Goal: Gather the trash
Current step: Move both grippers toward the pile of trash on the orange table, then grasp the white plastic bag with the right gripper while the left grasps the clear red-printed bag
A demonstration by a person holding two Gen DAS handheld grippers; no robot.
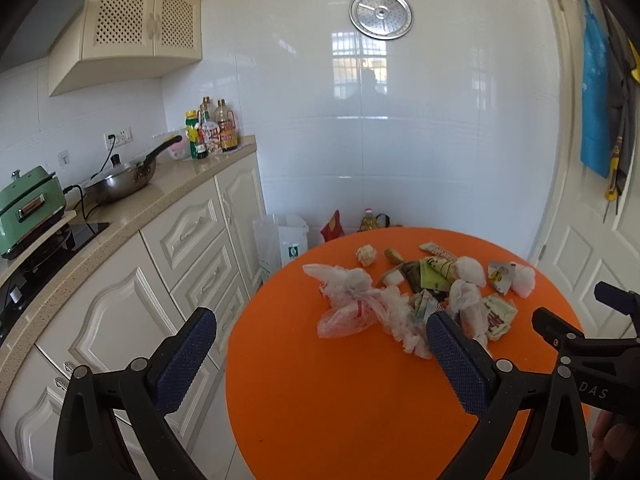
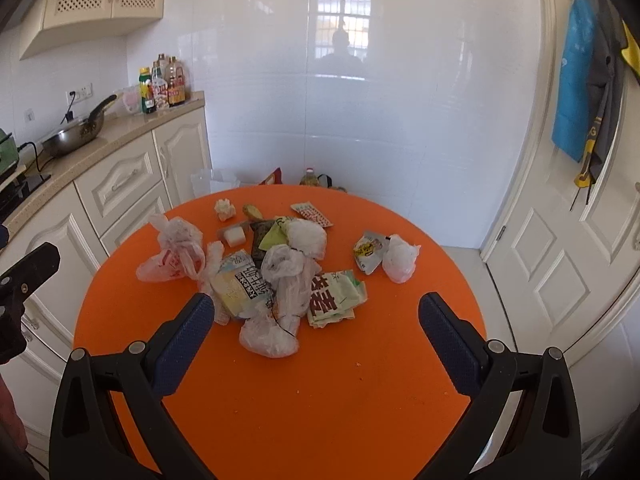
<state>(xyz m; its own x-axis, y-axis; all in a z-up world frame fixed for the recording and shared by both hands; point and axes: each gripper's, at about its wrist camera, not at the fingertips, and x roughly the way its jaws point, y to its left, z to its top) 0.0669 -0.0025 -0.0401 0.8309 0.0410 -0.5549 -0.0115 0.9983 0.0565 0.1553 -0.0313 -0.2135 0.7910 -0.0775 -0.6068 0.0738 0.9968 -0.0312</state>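
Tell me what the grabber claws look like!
Both the left gripper and the right gripper are black plastic frames with silver round bolts. Each finger has a dark blue bumpy pad. The right gripper shows pale letters "DAS" in the left wrist view.

I'm reading "DAS" in pale letters on the black body of my right gripper (image 1: 592,390), at the right edge of the left wrist view. The green wrapper (image 2: 334,300) and the pale packet (image 2: 244,286) near me are showing bold Chinese characters I can't make out.
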